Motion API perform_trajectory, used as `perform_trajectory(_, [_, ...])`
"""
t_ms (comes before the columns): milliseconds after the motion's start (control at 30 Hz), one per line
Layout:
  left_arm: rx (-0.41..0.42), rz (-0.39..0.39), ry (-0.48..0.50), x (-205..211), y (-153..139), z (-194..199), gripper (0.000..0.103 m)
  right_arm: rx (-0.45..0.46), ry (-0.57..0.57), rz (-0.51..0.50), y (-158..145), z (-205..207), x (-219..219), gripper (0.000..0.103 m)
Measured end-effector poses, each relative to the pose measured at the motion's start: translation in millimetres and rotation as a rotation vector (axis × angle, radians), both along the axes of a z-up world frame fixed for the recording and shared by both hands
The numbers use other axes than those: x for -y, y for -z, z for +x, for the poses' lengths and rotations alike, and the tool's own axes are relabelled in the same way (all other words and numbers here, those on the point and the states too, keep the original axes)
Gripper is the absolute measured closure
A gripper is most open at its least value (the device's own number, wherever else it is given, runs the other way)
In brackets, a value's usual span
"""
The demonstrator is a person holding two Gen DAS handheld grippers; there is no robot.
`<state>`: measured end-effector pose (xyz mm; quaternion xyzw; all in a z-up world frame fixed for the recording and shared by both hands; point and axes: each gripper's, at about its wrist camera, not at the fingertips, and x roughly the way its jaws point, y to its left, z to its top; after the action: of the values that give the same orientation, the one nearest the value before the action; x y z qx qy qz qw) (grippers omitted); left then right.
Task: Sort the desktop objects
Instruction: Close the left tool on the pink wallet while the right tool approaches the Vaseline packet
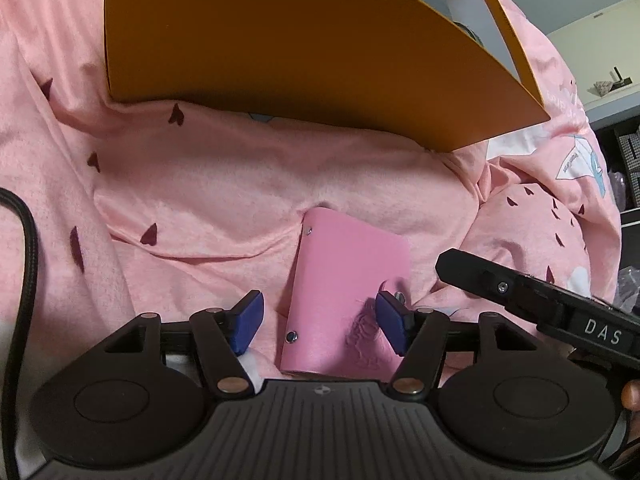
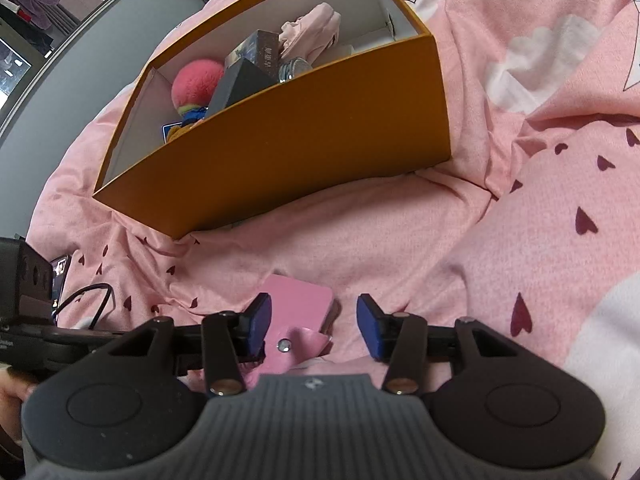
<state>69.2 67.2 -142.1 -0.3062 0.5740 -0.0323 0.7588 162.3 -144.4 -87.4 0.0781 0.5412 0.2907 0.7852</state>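
Both grippers' fingers (image 1: pixel 390 322) apart — pink wallet (image 1: pixel 344 300) between, unclamped, on bedding.

The orange box (image 1: pixel 280 40) runs off the top edge in the left wrist view, its contents mostly hidden. The pink card holder's (image 2: pixel 296 304) near end disappears behind the right gripper's (image 2: pixel 314 326) body, and the print on the dark box (image 2: pixel 262 56) is too small to read.

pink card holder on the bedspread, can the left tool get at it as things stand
Probably yes: the pink card holder already lies between the left tool's open pads, nothing covering it. The right tool crowds its flap side.
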Motion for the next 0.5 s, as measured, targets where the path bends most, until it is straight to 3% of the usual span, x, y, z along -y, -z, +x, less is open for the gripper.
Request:
perform_trajectory(100, [0.013, -0.018, -0.006, 1.2, -2.6, -1.8, 0.049, -0.001, 0.000, 0.000, -0.1, -0.1, -0.2, 0.052])
perform_trajectory(367, [0.058, -0.006, -0.049, -1.9, -17.1, -6.4, 0.067, 0.001, 0.006, -0.008, -0.5, -1.8, -0.6, 0.056])
perform_trajectory(500, [0.103, -0.013, -0.047, -0.4, -27.8, -6.7, 0.067, -0.009, 0.005, -0.008, 0.8, -1.8, 0.6, 0.077])
